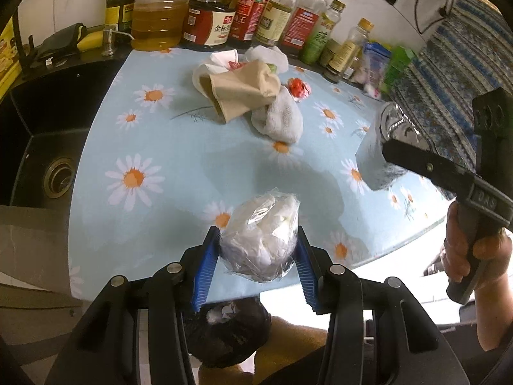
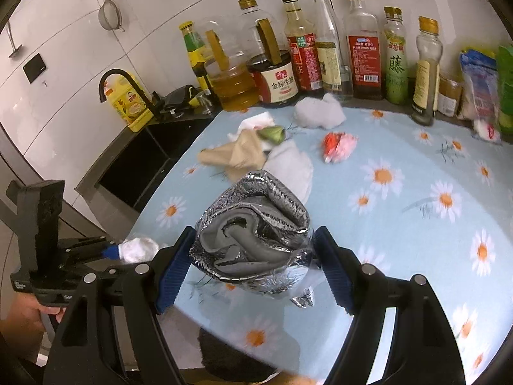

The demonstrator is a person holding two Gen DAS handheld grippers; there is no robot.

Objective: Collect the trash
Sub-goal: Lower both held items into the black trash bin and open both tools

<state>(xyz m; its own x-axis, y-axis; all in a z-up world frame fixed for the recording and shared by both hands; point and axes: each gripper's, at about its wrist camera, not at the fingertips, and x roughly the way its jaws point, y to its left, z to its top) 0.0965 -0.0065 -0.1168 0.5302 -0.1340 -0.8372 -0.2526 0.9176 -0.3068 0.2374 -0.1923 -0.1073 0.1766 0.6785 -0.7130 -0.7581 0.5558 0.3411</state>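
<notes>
From the left wrist, the left gripper [image 1: 259, 266] has its fingers [image 1: 205, 268] clamped on a clear bag of white tissue [image 1: 261, 240], lifted over the bench [image 1: 179, 166]; a dark trash bag [image 1: 229, 330] gapes directly beneath the fingers.

From the right wrist, the right gripper [image 2: 253, 264] grips a crumpled silver foil pouch [image 2: 256, 224] crosswise between its fingers. The left looks nearer that bag.

We are in a home kitchen: a black sink [image 1: 41, 147] with faucet [image 2: 123, 88] on the left, oil and sauce bottles [image 2: 320, 48] along the far tiled wall [image 2: 64, 48], a daisy-print cloth [image 1: 179, 166] on the counter.
</notes>
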